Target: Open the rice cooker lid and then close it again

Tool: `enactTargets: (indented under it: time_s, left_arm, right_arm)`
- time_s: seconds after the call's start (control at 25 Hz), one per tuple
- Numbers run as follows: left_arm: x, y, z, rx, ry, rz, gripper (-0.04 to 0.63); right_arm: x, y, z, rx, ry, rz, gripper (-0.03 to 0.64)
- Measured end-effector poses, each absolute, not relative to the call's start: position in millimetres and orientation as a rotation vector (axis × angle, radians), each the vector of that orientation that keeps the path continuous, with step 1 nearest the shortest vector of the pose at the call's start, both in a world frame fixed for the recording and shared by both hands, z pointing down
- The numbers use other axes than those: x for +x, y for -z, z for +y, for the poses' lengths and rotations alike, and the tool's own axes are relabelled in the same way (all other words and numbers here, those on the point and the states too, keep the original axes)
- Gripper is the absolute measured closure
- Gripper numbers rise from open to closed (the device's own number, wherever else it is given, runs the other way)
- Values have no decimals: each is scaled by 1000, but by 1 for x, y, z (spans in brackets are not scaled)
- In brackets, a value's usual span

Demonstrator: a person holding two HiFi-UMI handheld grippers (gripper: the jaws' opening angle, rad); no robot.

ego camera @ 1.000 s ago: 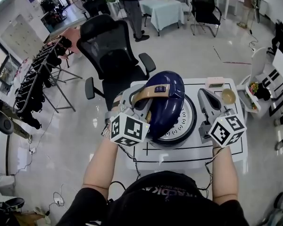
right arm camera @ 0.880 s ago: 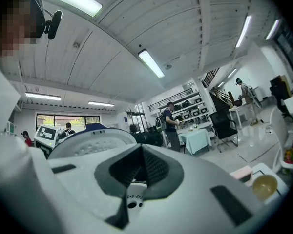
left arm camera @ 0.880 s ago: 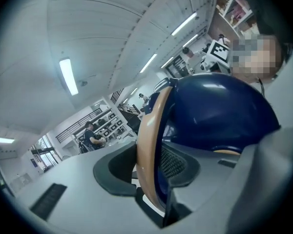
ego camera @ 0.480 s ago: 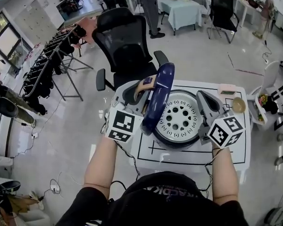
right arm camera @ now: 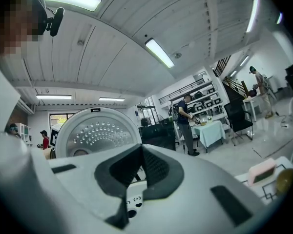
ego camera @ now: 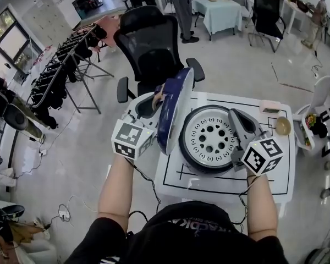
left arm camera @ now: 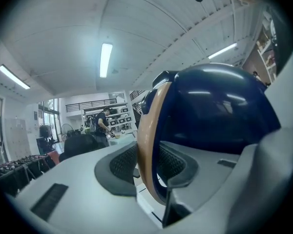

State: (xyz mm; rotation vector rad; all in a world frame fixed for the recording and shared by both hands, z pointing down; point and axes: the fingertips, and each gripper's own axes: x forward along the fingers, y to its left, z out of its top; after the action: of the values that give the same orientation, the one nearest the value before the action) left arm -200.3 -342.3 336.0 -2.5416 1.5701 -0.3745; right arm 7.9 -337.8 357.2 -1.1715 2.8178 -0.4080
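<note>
Left gripper (ego camera: pixel 153 101), jaws just tightened on the handle (left arm camera: pixel 145 130), props the lid (ego camera: pixel 175 106) upright; any slip could slam it shut.

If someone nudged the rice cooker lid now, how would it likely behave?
The lid stands about upright, so a light push would probably swing it shut; released, it might fall either way. Its domed blue shell looks hard and glossy, likely stiff and slippery, so the tan handle between the left tongs seems the safer hold.
</note>
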Motion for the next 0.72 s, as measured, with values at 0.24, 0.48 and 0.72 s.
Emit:
enactTargets:
  time_s: [0.24, 0.48, 0.72]
  left_arm:
    - [-219, -342, -347, -2611, 281, 1615, 482]
    - [-224, -343, -347, -2637, 231, 1625, 480]
    - [-227, -345, -344, -2596, 229, 1645, 469]
  right_arm:
    - [-8, -358, -336, -1149, 410, 2841, 615]
    - [-17, -356, -335, -1144, 405, 2849, 615]
    - [-17, -356, -329, -1150, 399, 2842, 615]
